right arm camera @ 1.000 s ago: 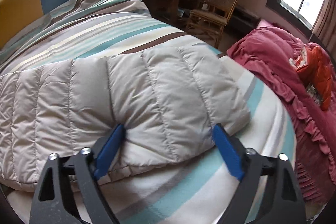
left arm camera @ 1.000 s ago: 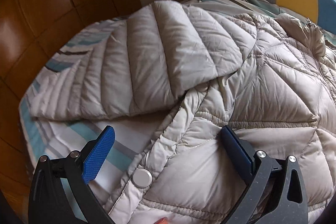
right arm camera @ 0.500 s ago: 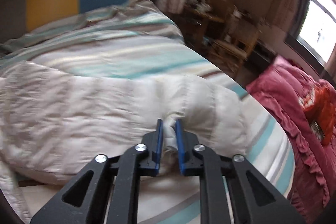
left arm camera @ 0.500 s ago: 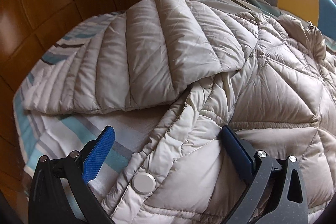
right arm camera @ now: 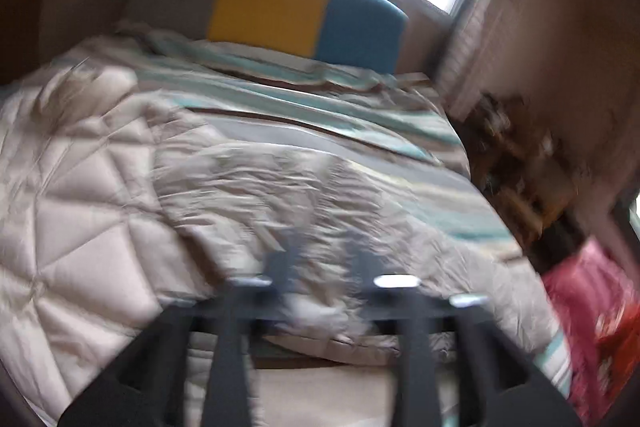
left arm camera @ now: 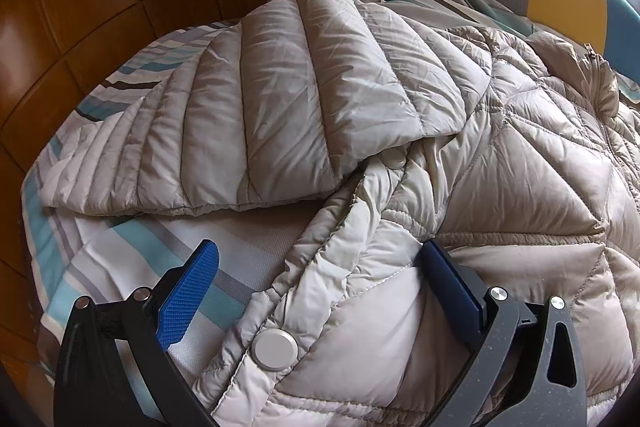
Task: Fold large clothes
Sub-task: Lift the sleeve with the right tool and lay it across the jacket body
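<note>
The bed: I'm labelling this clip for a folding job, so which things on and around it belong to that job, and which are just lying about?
Job:
- jacket
- its sleeve

Lying about:
- striped bedding
- headboard
- pink blanket

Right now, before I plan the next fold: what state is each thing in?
jacket: spread on the bed, front up, not yet folded.
sleeve: stretched out sideways, flat.
second sleeve: rumpled, lying between the right gripper's fingers.
left gripper: open, straddling the jacket's front edge.
right gripper: jaws have just been opening; blur hides any grip.
</note>
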{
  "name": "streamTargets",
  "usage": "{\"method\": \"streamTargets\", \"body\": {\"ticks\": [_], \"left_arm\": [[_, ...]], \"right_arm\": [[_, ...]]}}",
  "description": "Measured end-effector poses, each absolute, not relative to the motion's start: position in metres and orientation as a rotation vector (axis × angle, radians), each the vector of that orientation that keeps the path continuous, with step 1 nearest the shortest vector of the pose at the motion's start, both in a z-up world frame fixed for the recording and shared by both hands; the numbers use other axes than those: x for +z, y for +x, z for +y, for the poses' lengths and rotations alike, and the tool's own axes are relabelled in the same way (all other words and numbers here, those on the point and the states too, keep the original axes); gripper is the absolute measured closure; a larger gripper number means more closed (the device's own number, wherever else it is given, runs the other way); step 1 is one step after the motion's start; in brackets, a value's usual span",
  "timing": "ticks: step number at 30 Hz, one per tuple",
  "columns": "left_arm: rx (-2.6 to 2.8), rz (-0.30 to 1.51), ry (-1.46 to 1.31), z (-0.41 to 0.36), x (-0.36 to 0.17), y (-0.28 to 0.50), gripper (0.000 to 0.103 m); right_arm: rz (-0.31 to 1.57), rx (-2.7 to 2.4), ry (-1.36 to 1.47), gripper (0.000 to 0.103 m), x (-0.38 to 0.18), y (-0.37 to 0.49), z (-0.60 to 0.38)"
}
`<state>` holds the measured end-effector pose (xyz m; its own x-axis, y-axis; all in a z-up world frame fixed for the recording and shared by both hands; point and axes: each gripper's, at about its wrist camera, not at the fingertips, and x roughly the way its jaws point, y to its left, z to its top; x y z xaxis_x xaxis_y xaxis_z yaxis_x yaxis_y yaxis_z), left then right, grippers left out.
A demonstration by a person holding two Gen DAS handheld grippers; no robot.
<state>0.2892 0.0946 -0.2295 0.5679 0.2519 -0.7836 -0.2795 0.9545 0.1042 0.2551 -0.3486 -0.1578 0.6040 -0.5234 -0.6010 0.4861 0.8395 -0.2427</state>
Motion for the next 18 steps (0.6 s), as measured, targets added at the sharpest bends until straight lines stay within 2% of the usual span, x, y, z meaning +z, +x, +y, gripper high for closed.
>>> {"method": "streamTargets", "body": {"ticks": [3,9,14,16,18], "left_arm": [[0.309,0.915,-0.039,0.097,-0.23,0.289,0.003],[0.315,0.912,-0.027,0.097,-0.23,0.289,0.003],[0.317,0.911,-0.023,0.096,-0.23,0.289,0.003],[0.32,0.909,-0.018,0.096,-0.23,0.289,0.003],[0.325,0.907,-0.01,0.094,-0.229,0.289,0.003]], "right_arm": [[0.753,-0.689,-0.017,0.02,-0.16,0.244,-0.389],[0.889,-0.963,0.294,0.021,-0.201,0.207,-0.512],[0.91,-0.993,0.429,0.021,-0.225,0.185,-0.564],[0.904,-0.963,0.418,0.035,-0.221,0.186,-0.563],[0.912,-0.922,0.329,0.074,-0.216,0.196,-0.552]]}}
